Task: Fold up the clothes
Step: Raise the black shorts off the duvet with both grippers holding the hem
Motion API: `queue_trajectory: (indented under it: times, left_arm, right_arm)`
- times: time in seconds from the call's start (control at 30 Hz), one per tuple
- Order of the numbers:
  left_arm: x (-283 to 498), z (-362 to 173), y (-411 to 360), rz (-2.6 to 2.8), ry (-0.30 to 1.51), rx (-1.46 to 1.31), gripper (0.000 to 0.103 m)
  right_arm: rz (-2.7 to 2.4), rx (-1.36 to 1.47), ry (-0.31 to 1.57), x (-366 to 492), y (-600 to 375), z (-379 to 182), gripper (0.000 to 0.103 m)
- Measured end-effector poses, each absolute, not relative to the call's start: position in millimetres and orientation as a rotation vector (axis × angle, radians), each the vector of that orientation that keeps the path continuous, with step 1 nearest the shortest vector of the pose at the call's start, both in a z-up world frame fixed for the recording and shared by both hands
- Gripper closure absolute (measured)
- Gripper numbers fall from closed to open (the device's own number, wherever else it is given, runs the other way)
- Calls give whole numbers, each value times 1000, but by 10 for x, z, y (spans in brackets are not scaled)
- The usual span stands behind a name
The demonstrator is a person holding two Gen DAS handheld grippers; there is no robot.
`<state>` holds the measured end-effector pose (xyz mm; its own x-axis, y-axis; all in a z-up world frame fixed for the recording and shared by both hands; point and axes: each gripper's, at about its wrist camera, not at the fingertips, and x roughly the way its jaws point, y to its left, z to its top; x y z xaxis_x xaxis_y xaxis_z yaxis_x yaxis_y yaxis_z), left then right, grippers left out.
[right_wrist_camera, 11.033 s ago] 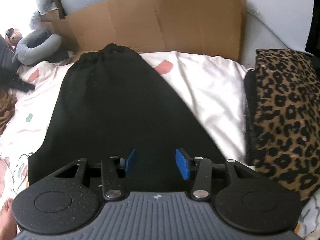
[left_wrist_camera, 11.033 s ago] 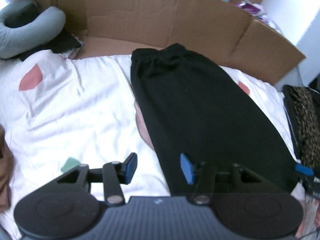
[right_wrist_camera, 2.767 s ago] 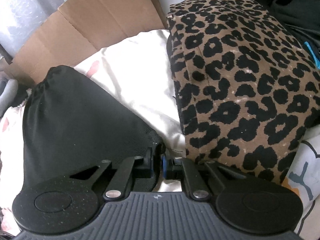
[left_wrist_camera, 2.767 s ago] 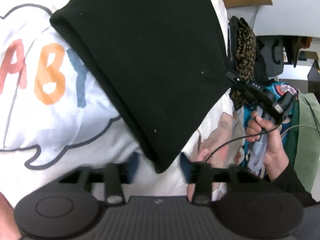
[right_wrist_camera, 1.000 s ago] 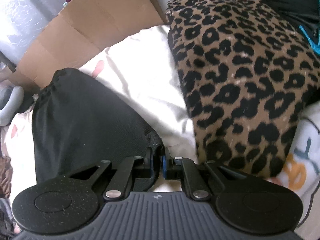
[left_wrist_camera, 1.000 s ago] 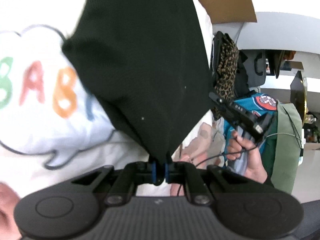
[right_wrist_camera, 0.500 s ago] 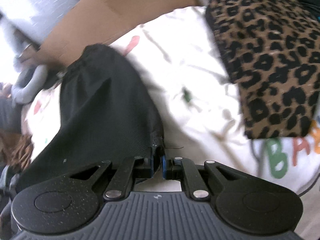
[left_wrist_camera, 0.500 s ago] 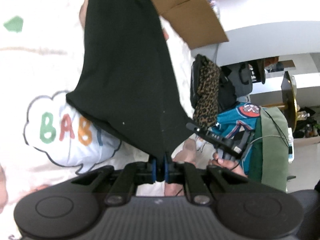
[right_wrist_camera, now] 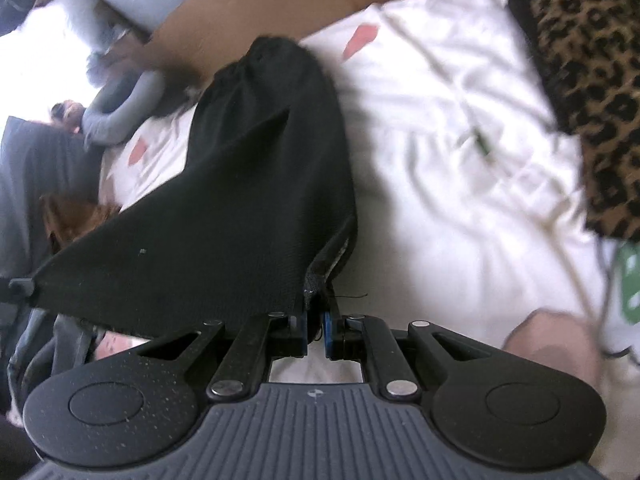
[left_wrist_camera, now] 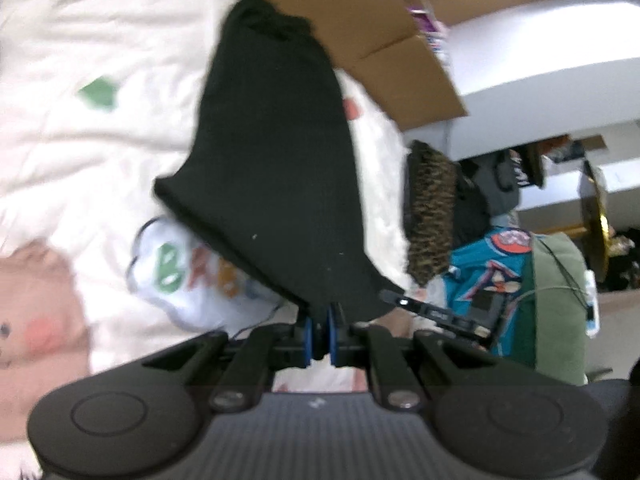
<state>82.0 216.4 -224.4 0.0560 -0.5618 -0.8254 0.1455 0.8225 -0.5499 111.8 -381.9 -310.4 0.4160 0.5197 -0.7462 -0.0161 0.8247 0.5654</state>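
Both tongs are pinching the black garment (left_wrist_camera: 276,168): the left gripper (left_wrist_camera: 319,334) and the right gripper (right_wrist_camera: 316,330) are each clenching a near corner, holding that end above the white bedsheet (right_wrist_camera: 440,168), likely for folding toward the far end.

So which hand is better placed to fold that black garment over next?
Neither alone, probably: the left gripper and right gripper each pinch a near corner of the black garment, so both likely carry it toward its far end together.

I'm looking at my left gripper (left_wrist_camera: 319,336) and right gripper (right_wrist_camera: 316,334): both are showing black linkage arms, silver pivot screws, blue-padded fingers (left_wrist_camera: 307,338), round side discs and a ribbed grey housing.
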Motion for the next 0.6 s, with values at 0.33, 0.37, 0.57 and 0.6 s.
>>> queue_trajectory:
  times: [0.33, 0.37, 0.57, 0.6]
  left_arm:
    - [540, -3047, 2212, -467, 1554, -298, 95]
    - [539, -3080, 2241, -461, 1559, -300, 95]
    - [602, -3135, 2380, -436, 1552, -274, 95]
    - [613, -3131, 2404, -430, 1550, -270, 95]
  right_arm:
    - [298, 427, 1159, 985, -3758, -3318, 96]
    - [291, 418, 1169, 978, -3774, -3346, 96]
    - [268, 388, 1161, 978, -3896, -3320, 79]
    - [266, 392, 1152, 982, -3916, -3306, 71]
